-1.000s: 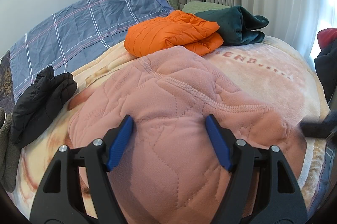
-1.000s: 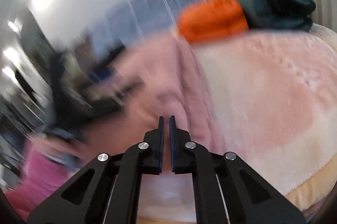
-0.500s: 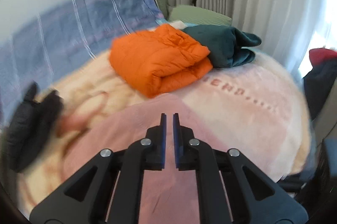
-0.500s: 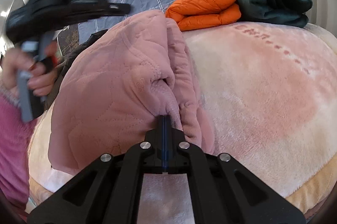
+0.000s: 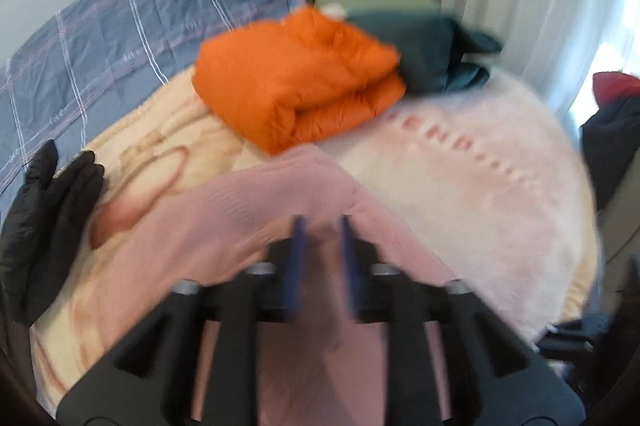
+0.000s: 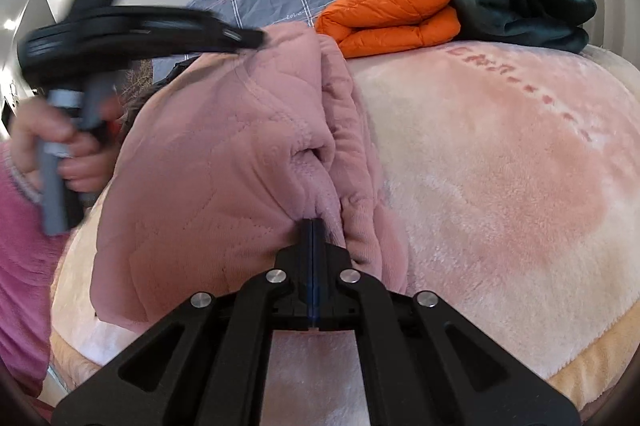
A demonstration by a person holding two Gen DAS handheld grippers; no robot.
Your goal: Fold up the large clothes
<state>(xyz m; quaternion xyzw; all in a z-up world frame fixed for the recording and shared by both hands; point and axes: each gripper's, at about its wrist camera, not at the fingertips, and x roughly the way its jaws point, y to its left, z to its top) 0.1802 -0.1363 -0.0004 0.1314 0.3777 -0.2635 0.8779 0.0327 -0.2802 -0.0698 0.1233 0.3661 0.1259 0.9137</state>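
A pink quilted garment (image 5: 240, 209) (image 6: 208, 165) lies bunched on the bed's plush pink blanket (image 6: 500, 145). My right gripper (image 6: 314, 226) is shut on a fold of it near the bed's front edge, and the fabric rises in a ridge from the pinch. In the blurred left wrist view my left gripper (image 5: 322, 226) hovers over the garment's far part with its blue pads apart and opening; pink cloth shows between them without visible pressing. The right wrist view has the left gripper (image 6: 252, 37) at the garment's raised top edge, held by a person's hand (image 6: 60, 145).
A folded orange puffer jacket (image 5: 296, 81) (image 6: 388, 13) and a dark green garment (image 5: 432, 41) (image 6: 520, 1) sit at the far end of the bed. A black jacket (image 5: 44, 226) lies at the left edge. A blue plaid cover (image 5: 120, 33) is behind; curtains beyond.
The left gripper went from wide open to shut and now stands partly open, having moved up the garment toward the orange jacket. The right gripper took hold of the pink fold and stays shut.
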